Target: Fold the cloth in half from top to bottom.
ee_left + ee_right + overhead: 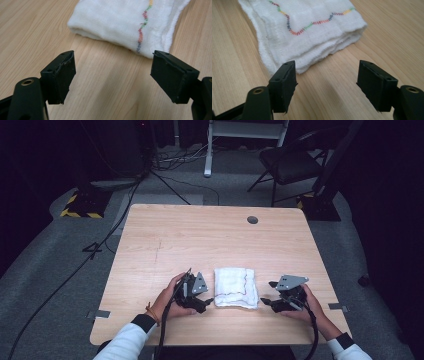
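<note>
A folded white cloth with a wavy line of coloured stitching lies flat on the wooden table, near its front edge. My left gripper sits just left of the cloth, jaws open and empty. In the left gripper view the cloth lies a short way beyond the open gripper. My right gripper rests just right of the cloth, also open with nothing between its jaws. In the right gripper view the cloth's layered edge lies just past the gripper.
A round grommet hole sits near the table's far edge. Beyond the table stand a black chair and a white frame leg. Cables trail over the grey floor at the left.
</note>
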A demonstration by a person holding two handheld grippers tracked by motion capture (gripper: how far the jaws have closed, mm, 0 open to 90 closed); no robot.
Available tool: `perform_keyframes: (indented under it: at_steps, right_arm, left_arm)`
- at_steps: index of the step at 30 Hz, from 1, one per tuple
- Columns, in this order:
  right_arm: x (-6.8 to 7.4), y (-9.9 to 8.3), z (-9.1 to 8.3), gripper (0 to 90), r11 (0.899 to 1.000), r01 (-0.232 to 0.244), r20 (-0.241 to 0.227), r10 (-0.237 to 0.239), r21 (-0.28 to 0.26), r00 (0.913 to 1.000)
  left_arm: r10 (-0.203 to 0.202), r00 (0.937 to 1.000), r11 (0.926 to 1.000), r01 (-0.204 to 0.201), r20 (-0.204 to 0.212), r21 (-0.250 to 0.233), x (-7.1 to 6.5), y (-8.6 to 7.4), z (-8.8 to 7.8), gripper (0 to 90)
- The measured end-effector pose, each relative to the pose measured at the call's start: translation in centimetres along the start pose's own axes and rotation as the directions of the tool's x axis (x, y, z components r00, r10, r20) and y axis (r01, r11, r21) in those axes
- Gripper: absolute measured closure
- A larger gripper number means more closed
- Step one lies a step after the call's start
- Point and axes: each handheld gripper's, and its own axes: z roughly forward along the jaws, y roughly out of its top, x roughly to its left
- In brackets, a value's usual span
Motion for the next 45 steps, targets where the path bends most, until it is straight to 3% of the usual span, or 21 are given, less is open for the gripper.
perform_keyframes:
  at_steps: [8, 17, 21, 22, 30, 33, 37, 40, 45]
  right_arm:
    - [-0.5, -0.8, -1.2, 29.5, 0.999, -0.034, 0.03, 0.034, -0.01, 0.999]
    - [-1.6, -2.7, -3.1, 29.2, 0.998, -0.058, 0.113, 0.059, -0.009, 0.9919]
    - [-1.9, -3.4, -3.7, 29.3, 0.998, -0.069, 0.13, 0.069, -0.007, 0.9891]
    - [-2.1, -3.9, -4.0, 29.4, 0.997, -0.079, 0.139, 0.079, -0.005, 0.9872]
    - [-2.5, -5.6, -4.8, 29.5, 0.994, -0.106, 0.165, 0.103, 0.011, 0.981]
    - [-2.7, -6.3, -5.1, 29.5, 0.992, -0.128, 0.174, 0.123, 0.014, 0.977]
    - [-3.0, -7.5, -5.6, 29.8, 0.988, -0.154, 0.159, 0.153, -0.008, 0.9753]
    - [-3.5, -9.0, -6.0, 30.0, 0.978, -0.208, 0.164, 0.209, -0.02, 0.9641]
    - [-4.0, -10.8, -6.3, 30.6, 0.959, -0.281, 0.181, 0.282, -0.032, 0.9422]
  left_arm:
    - [0.01, 0.9985, 0.9995, -0.009, -0.054, 0.03, 0.4, -1.1, -1.2, 20.3]
    - [0.008, 0.9952, 0.9977, -0.001, -0.097, 0.068, 0.6, -2.5, -2.6, 19.9]
    - [-0.012, 0.9931, 0.9971, 0.021, -0.117, 0.073, 1.1, -3.4, -3.5, 19.6]
    - [-0.035, 0.9916, 0.9961, 0.045, -0.125, 0.075, 1.3, -3.9, -3.8, 19.5]
    - [-0.052, 0.9871, 0.9938, 0.066, -0.152, 0.089, 1.7, -5.5, -4.9, 18.3]
    - [-0.038, 0.9854, 0.9955, 0.052, -0.166, 0.08, 2.1, -6.5, -5.2, 18.3]
    - [-0.086, 0.9827, 0.9939, 0.096, -0.164, 0.054, 3.1, -7.8, -5.8, 18.0]
    - [-0.122, 0.9803, 0.9905, 0.13, -0.155, 0.044, 3.5, -8.6, -6.4, 17.9]
    - [-0.136, 0.9797, 0.9879, 0.145, -0.148, 0.055, 3.7, -9.4, -6.5, 17.9]
